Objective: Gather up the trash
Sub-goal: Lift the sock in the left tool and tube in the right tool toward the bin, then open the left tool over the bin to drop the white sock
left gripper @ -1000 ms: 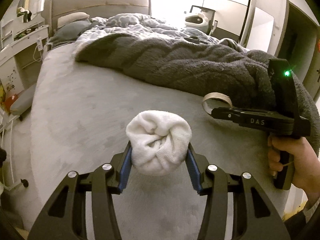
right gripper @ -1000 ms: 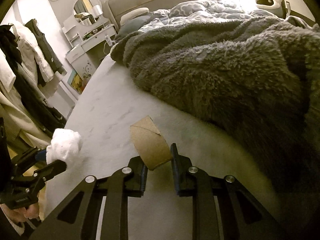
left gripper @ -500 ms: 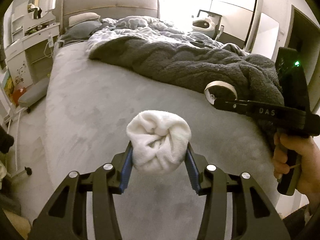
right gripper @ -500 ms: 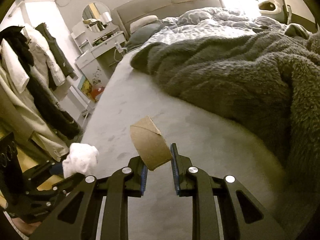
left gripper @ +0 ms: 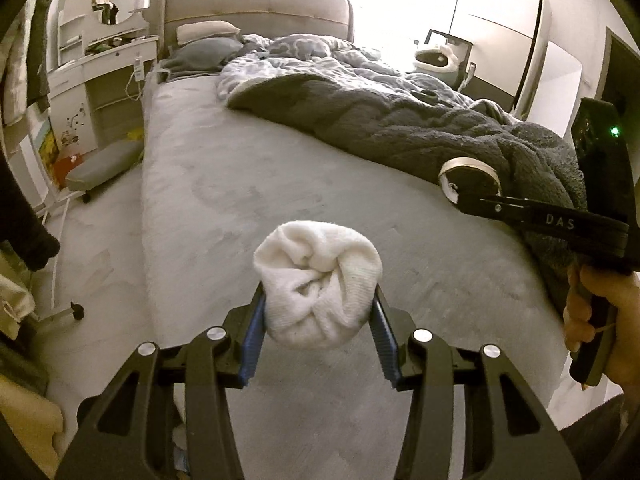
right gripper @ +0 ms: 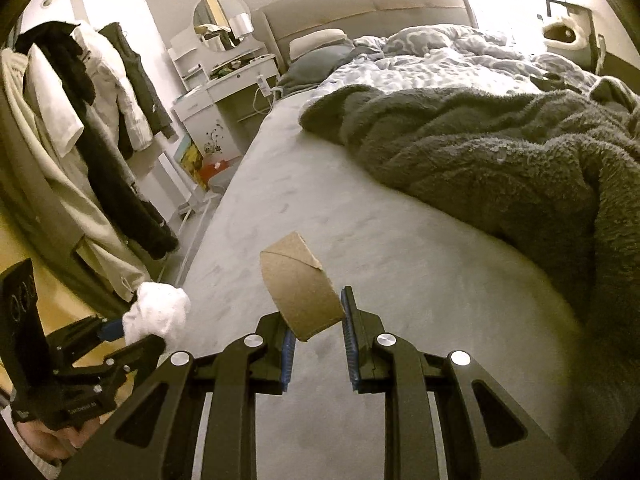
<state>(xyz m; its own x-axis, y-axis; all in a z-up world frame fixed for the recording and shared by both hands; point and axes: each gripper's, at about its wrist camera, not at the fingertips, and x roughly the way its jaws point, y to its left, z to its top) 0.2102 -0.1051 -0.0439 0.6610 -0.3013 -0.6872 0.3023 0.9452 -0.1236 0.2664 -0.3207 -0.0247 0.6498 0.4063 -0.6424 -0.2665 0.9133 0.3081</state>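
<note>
White balled sock [left gripper: 318, 282] sits clamped in my left claw [left gripper: 318, 312] above the bed [left gripper: 248, 184], while my right claw [right gripper: 318, 320] pinches a cardboard tape core [right gripper: 302, 292] alongside.

Black tongs [left gripper: 318, 316], blue ribbed pads [left gripper: 253, 332], silver screws, "DAS" lettering.

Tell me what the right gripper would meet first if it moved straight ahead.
Probably the bare mattress: the right gripper, shut on a cardboard ring, points down at it. The blanket lies aside, to the right.
</note>
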